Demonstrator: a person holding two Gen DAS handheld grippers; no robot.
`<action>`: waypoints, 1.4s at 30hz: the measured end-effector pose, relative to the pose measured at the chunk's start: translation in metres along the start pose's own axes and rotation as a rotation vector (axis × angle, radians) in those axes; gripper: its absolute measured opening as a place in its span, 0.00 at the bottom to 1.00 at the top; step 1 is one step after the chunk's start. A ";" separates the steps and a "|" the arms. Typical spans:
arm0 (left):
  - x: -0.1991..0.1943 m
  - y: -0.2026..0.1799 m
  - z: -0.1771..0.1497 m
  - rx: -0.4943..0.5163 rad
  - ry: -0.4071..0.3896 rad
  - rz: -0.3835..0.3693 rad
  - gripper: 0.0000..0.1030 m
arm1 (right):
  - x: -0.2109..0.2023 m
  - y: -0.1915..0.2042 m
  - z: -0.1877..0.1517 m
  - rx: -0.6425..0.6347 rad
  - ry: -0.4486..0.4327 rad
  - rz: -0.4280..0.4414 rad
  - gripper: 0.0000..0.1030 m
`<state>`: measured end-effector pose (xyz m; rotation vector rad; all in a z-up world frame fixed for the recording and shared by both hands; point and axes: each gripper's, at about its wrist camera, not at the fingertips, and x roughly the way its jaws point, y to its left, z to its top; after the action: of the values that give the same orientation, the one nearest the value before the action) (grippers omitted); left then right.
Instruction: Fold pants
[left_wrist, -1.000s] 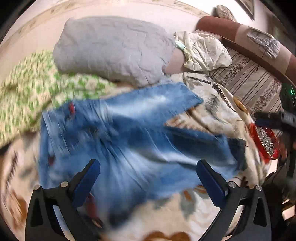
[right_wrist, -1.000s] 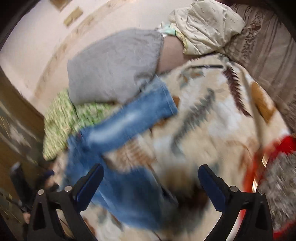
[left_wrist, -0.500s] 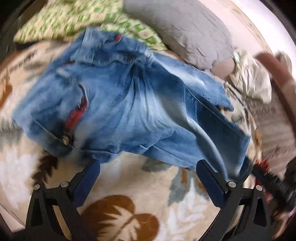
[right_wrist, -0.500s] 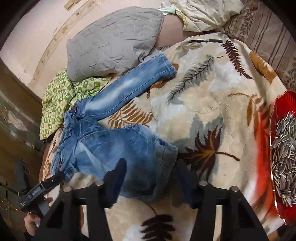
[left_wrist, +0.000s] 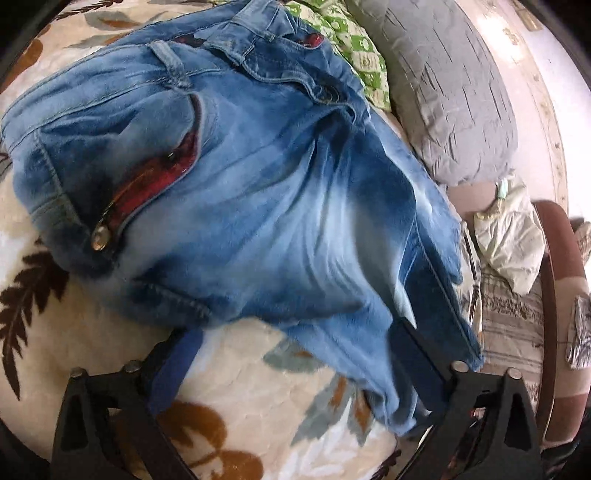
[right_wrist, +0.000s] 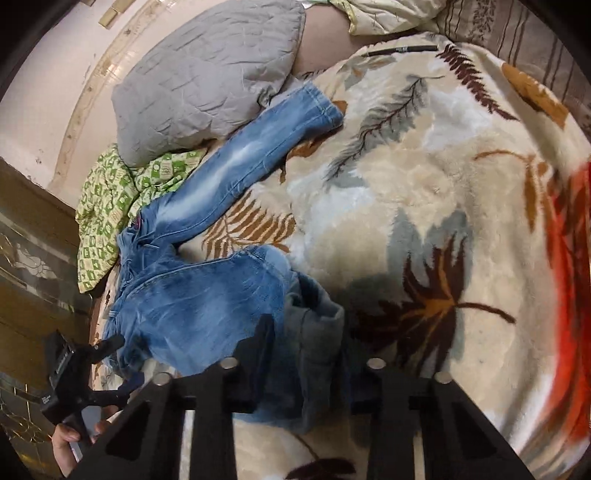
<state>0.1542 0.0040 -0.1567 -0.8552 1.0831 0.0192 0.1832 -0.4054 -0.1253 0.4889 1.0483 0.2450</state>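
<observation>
Jeans (right_wrist: 207, 306), one pair; two pillows; one leaf-patterned blanket (right_wrist: 424, 192).

Blue jeans (left_wrist: 258, 192) on leaf-patterned blanket (left_wrist: 240, 398), closing left gripper (left_wrist: 295, 354) jaws wide astride.

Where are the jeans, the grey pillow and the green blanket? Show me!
jeans (left_wrist: 280, 206): left wrist view, on the faded front below the zip.
grey pillow (right_wrist: 207, 70): right wrist view, on the middle of its crinkled cover.
green blanket (right_wrist: 107, 199): right wrist view, on its patterned cloth beside the jeans.
</observation>
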 end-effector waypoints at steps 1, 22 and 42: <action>0.001 -0.002 0.000 -0.008 0.002 0.020 0.85 | 0.001 0.000 0.000 0.001 -0.003 -0.004 0.14; -0.057 0.021 -0.037 0.137 0.067 0.019 0.08 | -0.109 -0.024 -0.055 0.094 -0.302 -0.004 0.07; -0.091 -0.015 -0.042 0.396 -0.101 -0.007 1.00 | -0.151 0.003 -0.035 -0.087 -0.320 -0.240 0.94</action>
<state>0.0826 0.0018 -0.0849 -0.4952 0.9466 -0.1525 0.0798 -0.4566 -0.0220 0.3078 0.7704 -0.0024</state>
